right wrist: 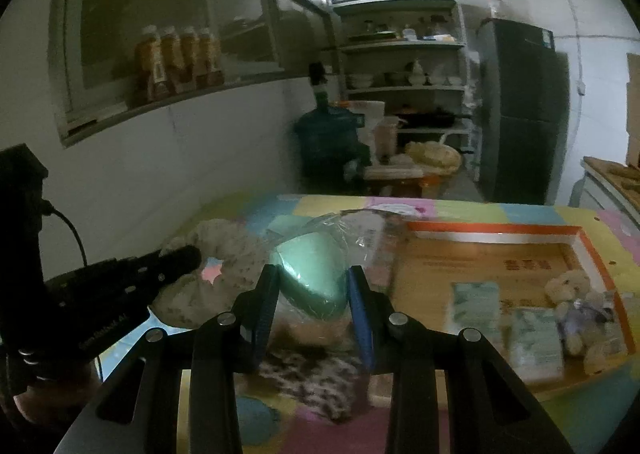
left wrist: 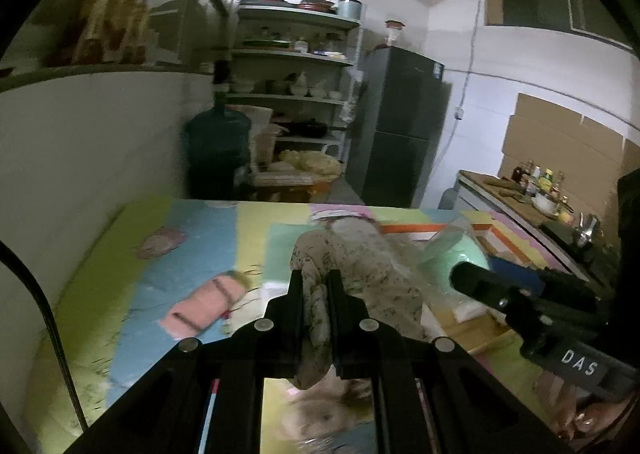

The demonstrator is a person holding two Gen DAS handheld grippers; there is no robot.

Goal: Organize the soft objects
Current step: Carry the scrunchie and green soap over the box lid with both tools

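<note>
Left gripper (left wrist: 316,278) is clenched on a floral cloth (left wrist: 360,274), fabric pinched between the jaws and draping toward the colorful play mat (left wrist: 100,294). Right gripper (right wrist: 314,274) grips a mint-green cushion in clear plastic wrap (right wrist: 312,274), jaws partly closed around it, held just above the mat beside the floral cloth. A rolled pink towel (left wrist: 204,304) lies on the mat at left. A small teddy bear (right wrist: 572,298) sits in the orange-rimmed cardboard tray (right wrist: 480,228) at right.
</note>
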